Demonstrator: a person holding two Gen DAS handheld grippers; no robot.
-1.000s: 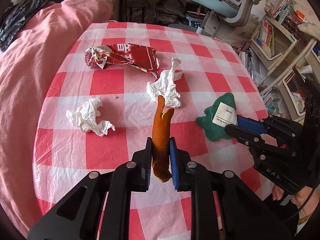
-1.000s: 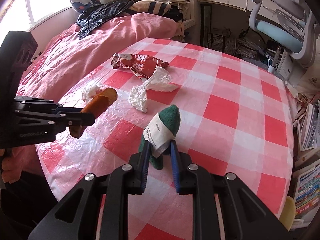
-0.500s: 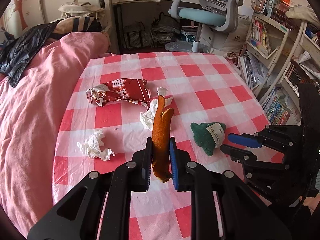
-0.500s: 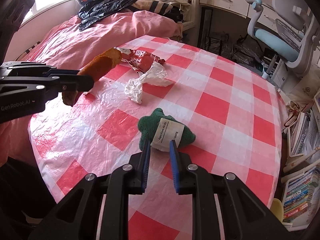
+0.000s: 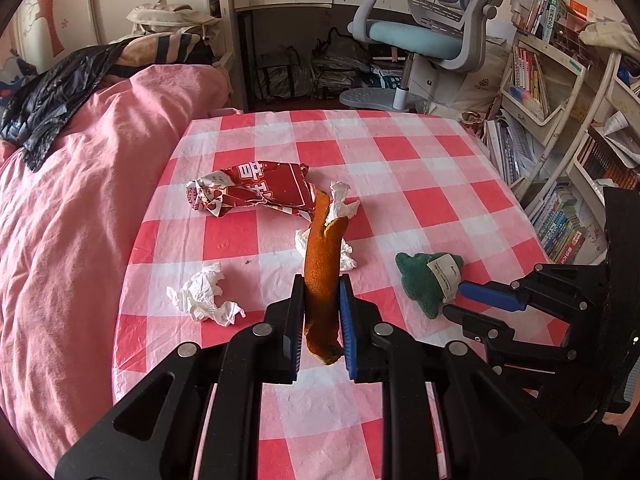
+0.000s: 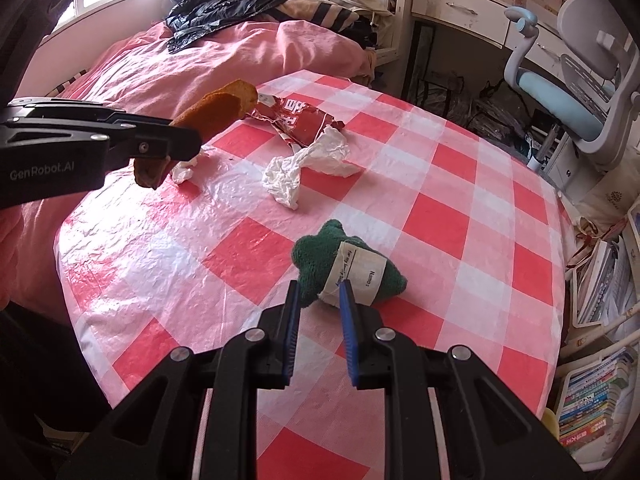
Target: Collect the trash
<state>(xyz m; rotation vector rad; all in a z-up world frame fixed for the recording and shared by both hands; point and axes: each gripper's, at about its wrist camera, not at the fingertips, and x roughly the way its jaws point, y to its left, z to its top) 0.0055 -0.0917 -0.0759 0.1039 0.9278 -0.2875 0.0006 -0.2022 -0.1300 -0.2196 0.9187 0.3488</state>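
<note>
- A bedroom: a bed with a rumpled pink duvet (image 5: 72, 208) runs along one side, with a grey and blue office chair (image 5: 432, 28) and crowded bookshelves (image 5: 560, 92) beyond.
- A round table under a glossy red-and-white checked plastic cloth (image 6: 440, 216) fills the middle of both views.
- The left gripper (image 5: 320, 312) is held above the table, its jaws closed on a long orange-brown fuzzy piece (image 5: 322, 264) that stands upright between them, its notched top poking well past the fingertips.
- The right gripper (image 6: 320, 320) sits low, near the table edge, with its blue-padded jaws parted by a narrow gap and nothing between them.
- A dark green knitted lump (image 6: 316, 260) wrapped in a white paper label lies on the cloth, right at the right gripper's fingertips; whether they touch it is unclear.
- A crushed red snack wrapper (image 5: 256, 190) lies farther across the table.
- A crumpled white tissue (image 6: 308, 168) rests just beside the wrapper.
- A second, smaller tissue wad (image 5: 204, 296) lies apart, nearer the bed side.
</note>
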